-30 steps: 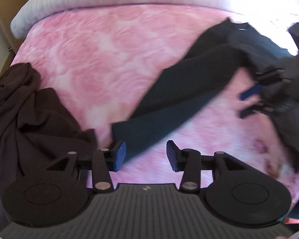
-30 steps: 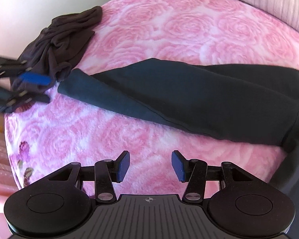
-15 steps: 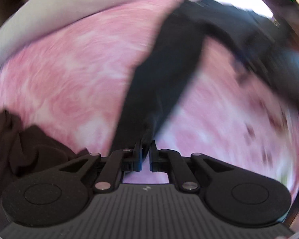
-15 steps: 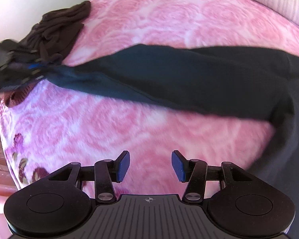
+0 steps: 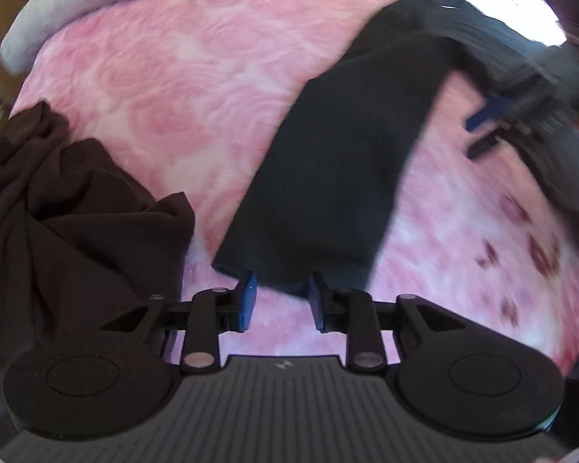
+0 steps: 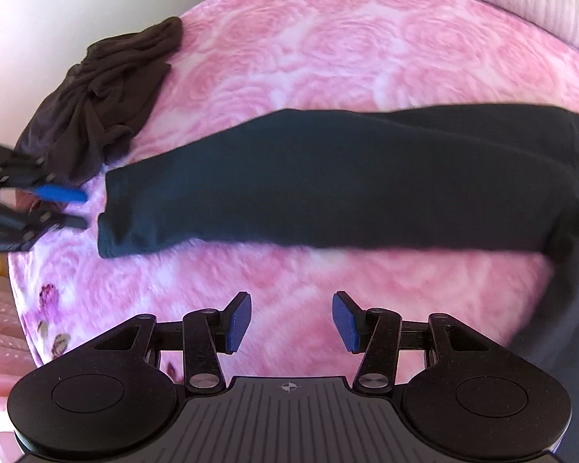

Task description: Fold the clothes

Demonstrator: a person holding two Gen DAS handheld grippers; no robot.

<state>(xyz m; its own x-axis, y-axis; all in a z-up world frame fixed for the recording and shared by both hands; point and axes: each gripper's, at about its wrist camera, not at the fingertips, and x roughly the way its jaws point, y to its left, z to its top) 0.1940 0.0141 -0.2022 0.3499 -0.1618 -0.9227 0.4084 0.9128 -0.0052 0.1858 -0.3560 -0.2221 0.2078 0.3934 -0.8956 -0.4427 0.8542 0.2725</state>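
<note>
Left wrist view: the left gripper (image 5: 281,301) hangs at the near edge of a pink rose-patterned bed (image 5: 181,77), its blue pads parted, nothing between them. One dark sleeve (image 5: 339,177) of a black garment (image 5: 478,34) lies stretched on the bed, its cuff end just ahead of the parted pads, its long axis running away from the tool toward the far right corner, where the garment's body lies. One crumpled brown garment (image 5: 69,216) sits at the left edge, beside the cuff. The right gripper (image 5: 494,123) shows blurred over the right side, with a gap showing between its fingers.

Right wrist view: the right gripper (image 6: 290,320) stands open and empty above bare bedspread (image 6: 328,38). The sleeve (image 6: 308,181) crosses the bed from side to side ahead of it, well apart from its pads; the garment's body (image 6: 575,277) falls away at the right edge. The left gripper (image 6: 71,208) sits just beside the cuff and is plainly the nearer tool to it. The brown garment (image 6: 104,92) lies bunched toward the far left corner.

Counted: two garments, two grippers, one sleeve laid out, unfolded.
</note>
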